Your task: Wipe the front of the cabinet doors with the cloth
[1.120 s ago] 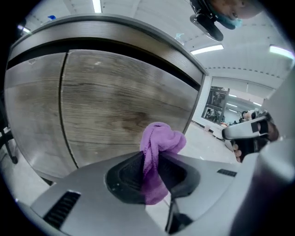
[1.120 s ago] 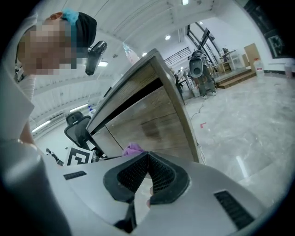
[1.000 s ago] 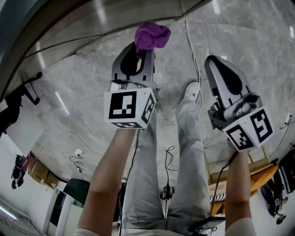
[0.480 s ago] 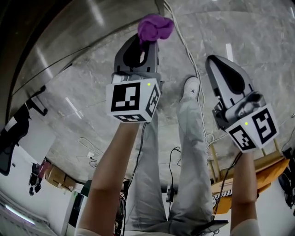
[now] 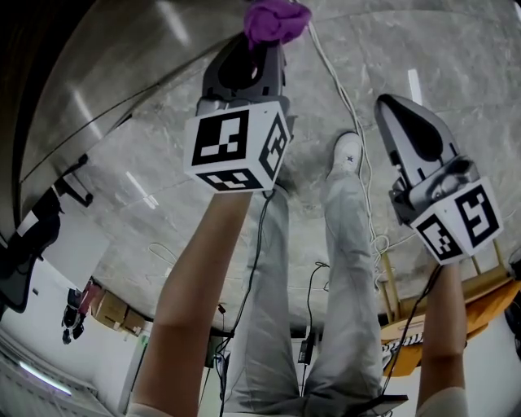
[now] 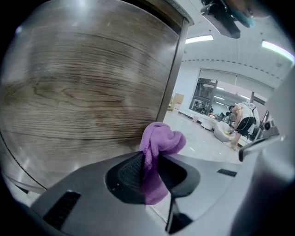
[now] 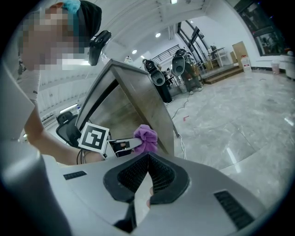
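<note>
A bunched purple cloth (image 5: 277,20) is pinched in my left gripper (image 5: 260,39), which is shut on it at the top of the head view. In the left gripper view the cloth (image 6: 160,142) sticks out past the jaws, close to the wood-grain cabinet door (image 6: 83,92); I cannot tell whether they touch. The door's edge runs just right of the cloth. My right gripper (image 5: 390,104) hangs apart at the right, shut, holding nothing. From the right gripper view (image 7: 147,160) I see the cloth (image 7: 145,138) against the cabinet (image 7: 138,99).
A grey marble floor (image 5: 456,49) lies below, with a white cable (image 5: 350,106) trailing past the person's white shoe (image 5: 346,153). A wooden frame (image 5: 423,305) stands at the lower right. Speakers on stands (image 7: 177,64) are behind the cabinet. A person (image 6: 242,122) bends far off.
My left gripper has moved forward and up in the head view with the cloth, nearer the cabinet. The right gripper has drifted slightly right and down, still shut.
</note>
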The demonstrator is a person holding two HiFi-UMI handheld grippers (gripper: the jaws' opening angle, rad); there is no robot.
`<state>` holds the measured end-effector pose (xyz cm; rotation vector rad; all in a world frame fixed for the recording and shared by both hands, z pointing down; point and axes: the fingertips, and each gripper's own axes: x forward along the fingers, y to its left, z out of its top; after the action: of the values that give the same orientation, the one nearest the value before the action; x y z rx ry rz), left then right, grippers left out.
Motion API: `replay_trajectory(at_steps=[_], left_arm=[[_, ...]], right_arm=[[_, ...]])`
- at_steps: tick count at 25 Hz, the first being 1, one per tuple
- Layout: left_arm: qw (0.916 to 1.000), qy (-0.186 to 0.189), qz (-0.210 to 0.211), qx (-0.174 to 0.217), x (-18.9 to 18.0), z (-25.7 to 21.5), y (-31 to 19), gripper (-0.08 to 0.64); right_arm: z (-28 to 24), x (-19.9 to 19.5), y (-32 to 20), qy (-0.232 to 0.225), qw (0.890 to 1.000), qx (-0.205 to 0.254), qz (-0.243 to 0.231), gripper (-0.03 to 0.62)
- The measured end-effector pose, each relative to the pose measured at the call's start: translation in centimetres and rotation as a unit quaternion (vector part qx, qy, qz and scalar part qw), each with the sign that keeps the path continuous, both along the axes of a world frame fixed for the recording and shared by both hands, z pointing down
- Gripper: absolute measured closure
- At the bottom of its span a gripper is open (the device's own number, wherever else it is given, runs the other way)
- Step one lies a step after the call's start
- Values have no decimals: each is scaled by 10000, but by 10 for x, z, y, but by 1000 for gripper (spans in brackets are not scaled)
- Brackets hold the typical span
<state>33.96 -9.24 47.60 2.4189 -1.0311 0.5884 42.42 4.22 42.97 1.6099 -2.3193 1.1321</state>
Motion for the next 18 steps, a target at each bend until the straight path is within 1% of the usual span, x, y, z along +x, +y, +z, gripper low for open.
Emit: replay_trajectory(at_steps=[4, 6, 10, 13, 15, 18], left_arm=[[10000, -12, -39, -44, -7, 7, -5, 482], [10000, -9, -54, -28, -10, 7, -9, 482], [9999, 105, -70, 55, -9, 8, -9, 482], [9998, 120, -85, 94, -19, 10, -12, 482], [9998, 110, -147, 70, -32, 12, -13, 482], [9998, 37, -177, 79, -55, 14, -18, 482]], right_arm=[[18, -15, 1, 37, 9997, -153, -183, 565], [24, -20, -5, 44, 9998, -116, -155, 565], [14, -15, -24, -51, 9992, 232, 316, 565], [5, -19, -36, -121, 9974, 428, 576, 565], [3, -28, -38, -113, 9975, 435, 537, 565], [4, -46, -37, -10, 9990, 341, 285, 565]])
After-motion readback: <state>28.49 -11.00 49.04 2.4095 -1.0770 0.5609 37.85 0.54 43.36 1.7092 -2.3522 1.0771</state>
